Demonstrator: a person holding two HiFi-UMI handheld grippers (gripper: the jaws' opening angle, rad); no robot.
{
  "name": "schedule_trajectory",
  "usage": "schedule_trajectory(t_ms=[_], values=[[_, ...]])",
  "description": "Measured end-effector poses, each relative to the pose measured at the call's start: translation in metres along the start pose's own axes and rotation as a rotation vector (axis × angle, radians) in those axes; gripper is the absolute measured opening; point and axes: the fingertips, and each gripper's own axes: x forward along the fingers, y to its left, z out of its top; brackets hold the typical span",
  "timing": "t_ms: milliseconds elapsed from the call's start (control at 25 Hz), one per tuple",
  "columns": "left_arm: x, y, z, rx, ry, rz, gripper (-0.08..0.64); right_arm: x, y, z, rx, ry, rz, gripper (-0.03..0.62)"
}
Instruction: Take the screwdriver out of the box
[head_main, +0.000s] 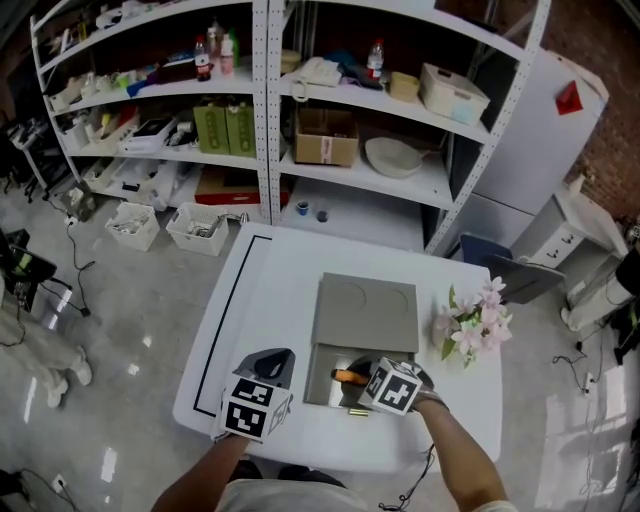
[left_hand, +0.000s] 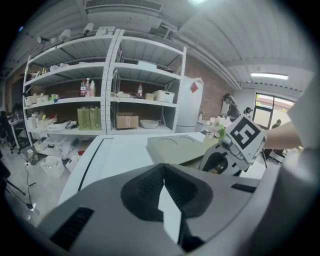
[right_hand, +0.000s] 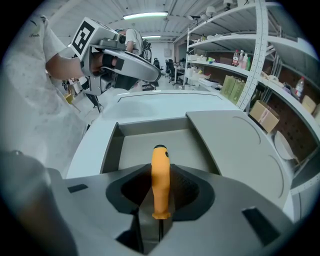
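Note:
A grey box (head_main: 318, 385) stands open on the white table (head_main: 270, 290), its lid (head_main: 366, 312) folded back flat. Inside lies the screwdriver (head_main: 350, 376) with an orange handle. My right gripper (head_main: 365, 380) reaches down into the box. In the right gripper view the orange handle (right_hand: 160, 182) stands between the jaws of the right gripper (right_hand: 160, 172), whose pads press on its sides; the shaft is hidden below. The box wall (right_hand: 150, 126) and lid (right_hand: 235, 150) lie beyond. My left gripper (head_main: 275, 362) hovers left of the box; the left gripper (left_hand: 163, 167) has its tips together and holds nothing.
Pink artificial flowers (head_main: 473, 325) stand right of the box. A small brass piece (head_main: 358, 411) lies near the table's front edge. Metal shelves (head_main: 265, 110) full of boxes and bottles line the back, with a white cabinet (head_main: 535, 130) at the right.

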Motion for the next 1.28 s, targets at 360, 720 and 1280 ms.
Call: schedule_trajectory(t_ms=[360, 720, 1280], values=[[-0.009, -0.001, 0.005, 0.012, 0.001, 0.007, 0.006, -0.006, 0.001, 0.006, 0.007, -0.047, -0.045, 0.115], [-0.016, -0.002, 0.024, 0.049, -0.026, -0.038, 0.006, -0.036, -0.011, 0.034, 0.128, -0.202, -0.2, 0.115], [-0.029, -0.008, 0.047, 0.108, -0.071, -0.168, 0.006, -0.109, -0.008, 0.074, 0.387, -0.428, -0.52, 0.115]])
